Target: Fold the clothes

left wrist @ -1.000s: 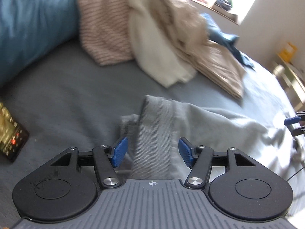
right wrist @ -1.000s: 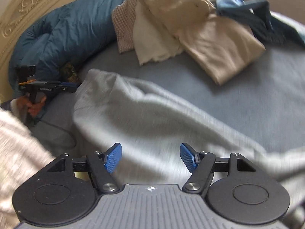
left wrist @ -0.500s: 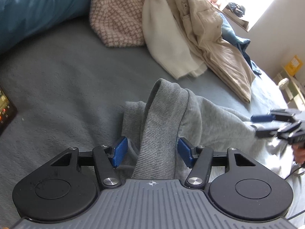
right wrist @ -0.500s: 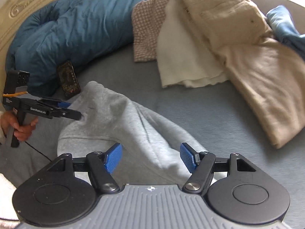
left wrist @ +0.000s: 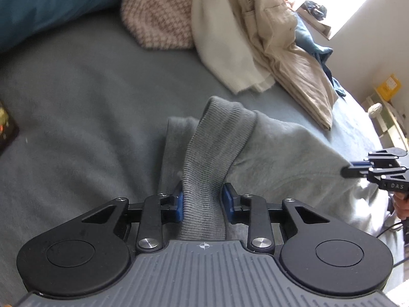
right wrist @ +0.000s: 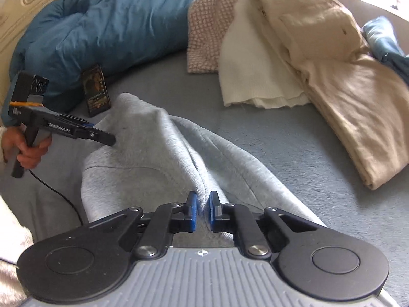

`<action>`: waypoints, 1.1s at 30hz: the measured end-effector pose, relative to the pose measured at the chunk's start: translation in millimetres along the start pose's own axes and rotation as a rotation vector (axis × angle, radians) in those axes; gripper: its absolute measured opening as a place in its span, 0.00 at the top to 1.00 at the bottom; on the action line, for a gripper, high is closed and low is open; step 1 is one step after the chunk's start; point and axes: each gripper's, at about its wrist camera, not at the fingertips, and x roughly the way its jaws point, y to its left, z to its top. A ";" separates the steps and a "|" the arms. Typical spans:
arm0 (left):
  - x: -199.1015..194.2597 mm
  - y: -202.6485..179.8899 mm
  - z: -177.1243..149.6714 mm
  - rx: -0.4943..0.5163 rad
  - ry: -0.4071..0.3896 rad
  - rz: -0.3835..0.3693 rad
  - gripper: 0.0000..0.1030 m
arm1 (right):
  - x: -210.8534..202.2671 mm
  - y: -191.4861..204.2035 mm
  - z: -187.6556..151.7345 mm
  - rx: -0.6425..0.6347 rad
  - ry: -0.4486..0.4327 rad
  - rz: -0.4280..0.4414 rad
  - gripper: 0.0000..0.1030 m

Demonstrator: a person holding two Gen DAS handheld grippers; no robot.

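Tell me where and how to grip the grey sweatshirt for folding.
Grip the grey sweatshirt at its ribbed band from above, as the left gripper has just closed on it; the thick band stands up. The right gripper pinches a raised fold.

Left gripper [left wrist: 203, 202] and right gripper [right wrist: 202, 211] have just clamped, angled downward.

Bare grey sheet [right wrist: 294, 148] lies open between sweatshirt [right wrist: 143, 158] and clothes pile [right wrist: 294, 58].
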 end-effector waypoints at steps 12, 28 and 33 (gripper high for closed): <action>-0.9 -9.8 5.7 0.015 -0.007 -0.012 0.82 | -1.4 -25.1 23.8 0.054 -0.063 -0.076 0.91; -5.7 -6.4 3.7 0.001 -0.032 0.081 0.60 | 41.1 -47.9 31.5 0.143 -0.040 -0.075 0.90; -31.9 -12.2 16.5 0.040 -0.120 0.124 0.57 | 40.8 -49.0 28.6 0.145 -0.040 -0.068 0.90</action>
